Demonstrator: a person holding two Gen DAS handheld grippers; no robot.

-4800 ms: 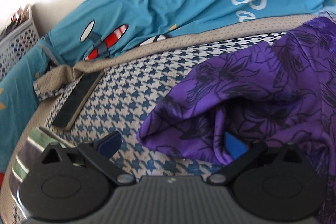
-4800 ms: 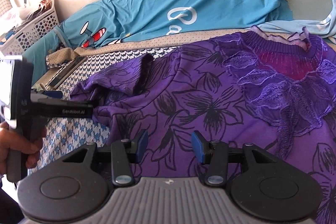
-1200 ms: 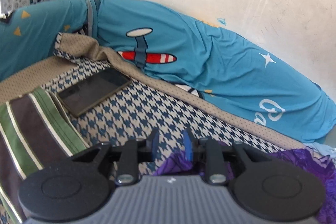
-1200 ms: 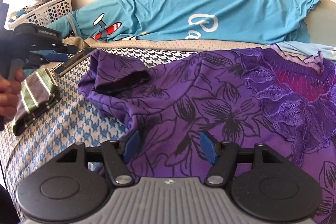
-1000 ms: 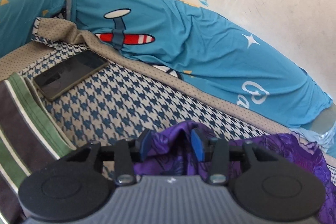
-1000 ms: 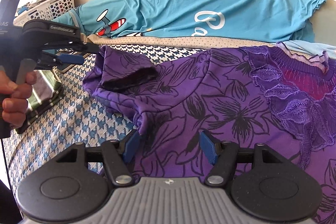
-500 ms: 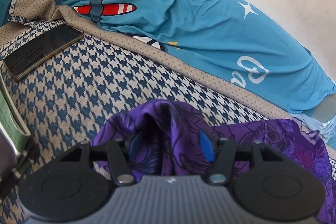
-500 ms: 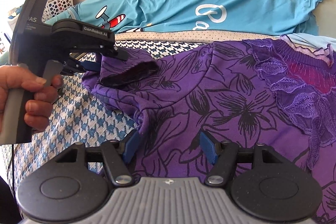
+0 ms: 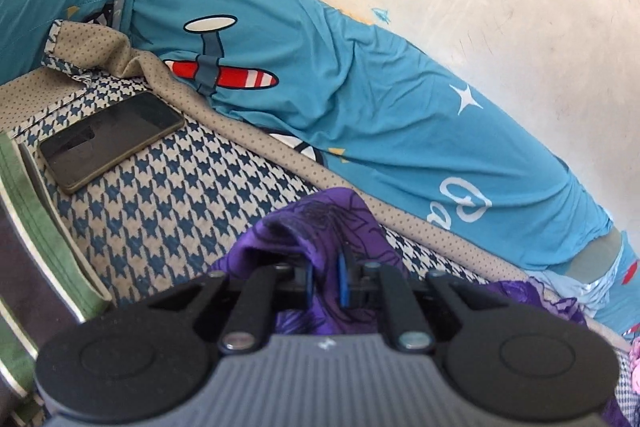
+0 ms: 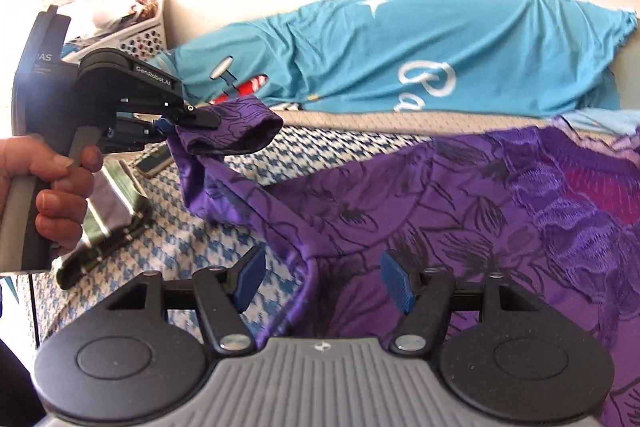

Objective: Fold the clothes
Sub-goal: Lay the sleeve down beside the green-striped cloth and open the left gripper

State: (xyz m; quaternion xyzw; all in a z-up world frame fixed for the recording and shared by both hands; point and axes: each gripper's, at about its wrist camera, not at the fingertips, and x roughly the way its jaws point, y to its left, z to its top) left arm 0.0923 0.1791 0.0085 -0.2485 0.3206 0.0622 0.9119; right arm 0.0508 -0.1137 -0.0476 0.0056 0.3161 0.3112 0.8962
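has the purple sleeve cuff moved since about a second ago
Yes. The sleeve cuff, pinched by the left gripper whose fingers just closed on it, has lifted off the houndstooth cover up toward the teal bedding.

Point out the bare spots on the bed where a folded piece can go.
Free: the houndstooth cover between the phone, the tan dotted band and the lifted purple sleeve. Crowded: the striped garment at the left edge, the purple top across the right.
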